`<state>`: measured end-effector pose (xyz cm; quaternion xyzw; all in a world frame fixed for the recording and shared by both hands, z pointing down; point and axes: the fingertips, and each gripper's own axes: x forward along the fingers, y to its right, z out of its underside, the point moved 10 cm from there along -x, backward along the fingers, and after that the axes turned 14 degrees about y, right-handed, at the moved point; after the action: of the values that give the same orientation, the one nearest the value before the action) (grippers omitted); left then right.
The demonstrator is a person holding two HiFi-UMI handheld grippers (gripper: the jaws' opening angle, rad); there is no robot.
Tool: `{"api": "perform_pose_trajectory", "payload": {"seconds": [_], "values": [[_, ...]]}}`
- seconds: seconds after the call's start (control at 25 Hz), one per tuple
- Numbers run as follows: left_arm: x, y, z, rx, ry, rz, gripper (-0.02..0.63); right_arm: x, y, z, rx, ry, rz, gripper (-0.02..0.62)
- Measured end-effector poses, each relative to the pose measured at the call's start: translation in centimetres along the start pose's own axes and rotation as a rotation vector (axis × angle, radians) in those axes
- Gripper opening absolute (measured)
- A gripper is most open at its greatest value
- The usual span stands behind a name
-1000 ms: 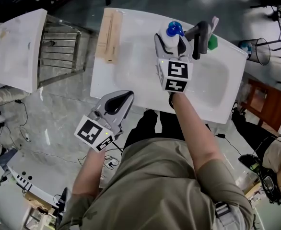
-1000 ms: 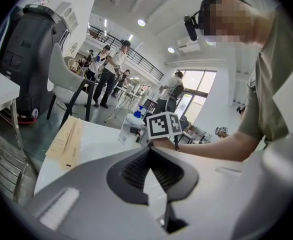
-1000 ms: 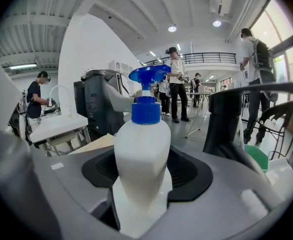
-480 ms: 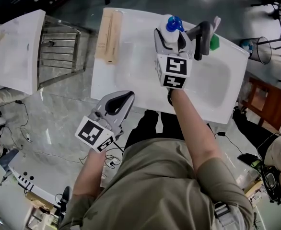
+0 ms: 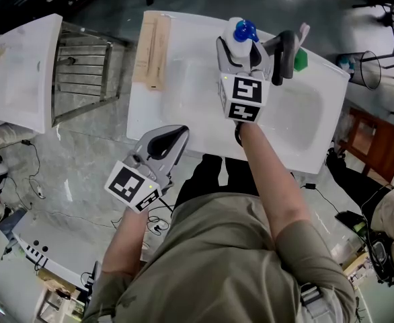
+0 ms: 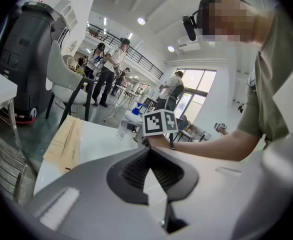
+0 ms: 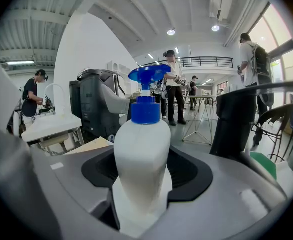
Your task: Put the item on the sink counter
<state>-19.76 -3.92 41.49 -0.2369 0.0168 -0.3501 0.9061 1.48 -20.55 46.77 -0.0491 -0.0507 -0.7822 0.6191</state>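
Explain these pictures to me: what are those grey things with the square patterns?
No robot: a person holds a two-jaw gripper in each hand; the patterned cubes belong to them. One picture looks down from a head camera; the others look along each gripper's jaws. The right gripper clamps a white pump bottle with a blue top, beside the black tap of a white sink counter. A tan flat packet lies there too. The left gripper is shut and empty.
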Motion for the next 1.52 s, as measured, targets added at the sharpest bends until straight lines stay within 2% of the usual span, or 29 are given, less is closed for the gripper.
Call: {"api": "perform_pose_trajectory", "payload": {"seconds": [1.52], "values": [[0.6,0.9,-1.4,0.028,0.024,-0.003,0.006,-0.1,0.0,-0.5,0.034,0.015,-0.046,0.285]]}}
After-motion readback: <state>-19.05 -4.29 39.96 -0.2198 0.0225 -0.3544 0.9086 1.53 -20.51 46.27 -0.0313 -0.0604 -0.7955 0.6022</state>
